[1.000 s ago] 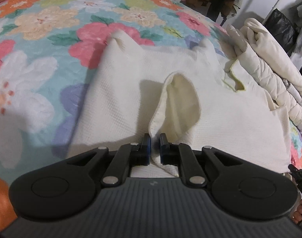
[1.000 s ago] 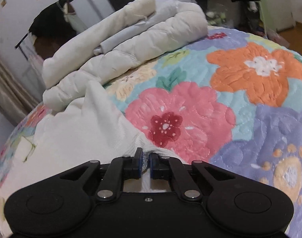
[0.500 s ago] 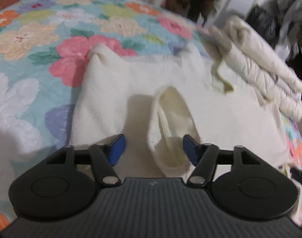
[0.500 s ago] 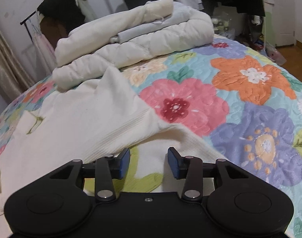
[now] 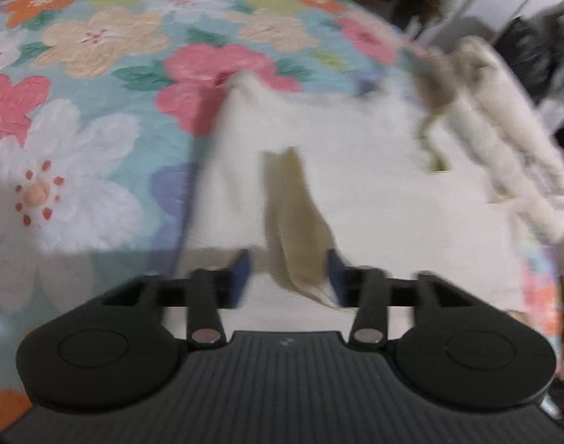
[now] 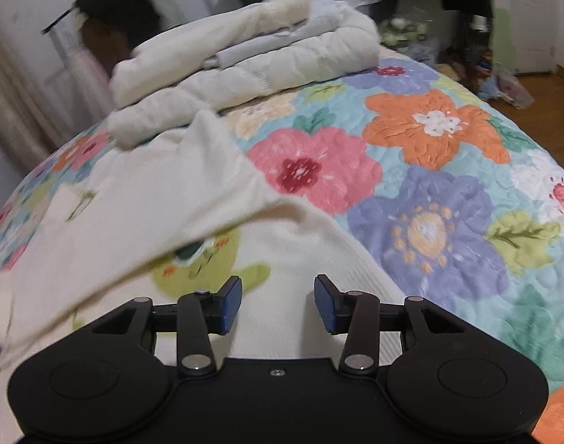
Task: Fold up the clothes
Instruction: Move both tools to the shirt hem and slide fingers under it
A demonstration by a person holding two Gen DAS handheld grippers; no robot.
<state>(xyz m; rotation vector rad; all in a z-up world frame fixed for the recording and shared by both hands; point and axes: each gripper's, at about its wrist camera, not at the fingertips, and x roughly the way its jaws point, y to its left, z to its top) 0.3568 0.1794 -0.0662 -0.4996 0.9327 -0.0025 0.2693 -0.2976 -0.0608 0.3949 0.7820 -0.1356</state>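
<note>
- Left wrist view, blurred: left gripper [image 5: 287, 272] has just been opening, jaws now apart. A loose flap of the cream top [image 5: 393, 199] lies between the pads, unpinched. The top is spread on the floral quilt [image 5: 78, 118].
- One top here, and one pile [image 5: 504, 140] of pale folded things at its far edge.
- Right wrist view: right gripper [image 6: 278, 301] has just been opening too, jaws parted over the top [image 6: 141, 222], gripping nothing. One green cartoon print [image 6: 204, 262] peeks from under the folded-over layer.
- I'd say a fold was just released. Next move calls for fresh grips on an edge for another fold.
</note>
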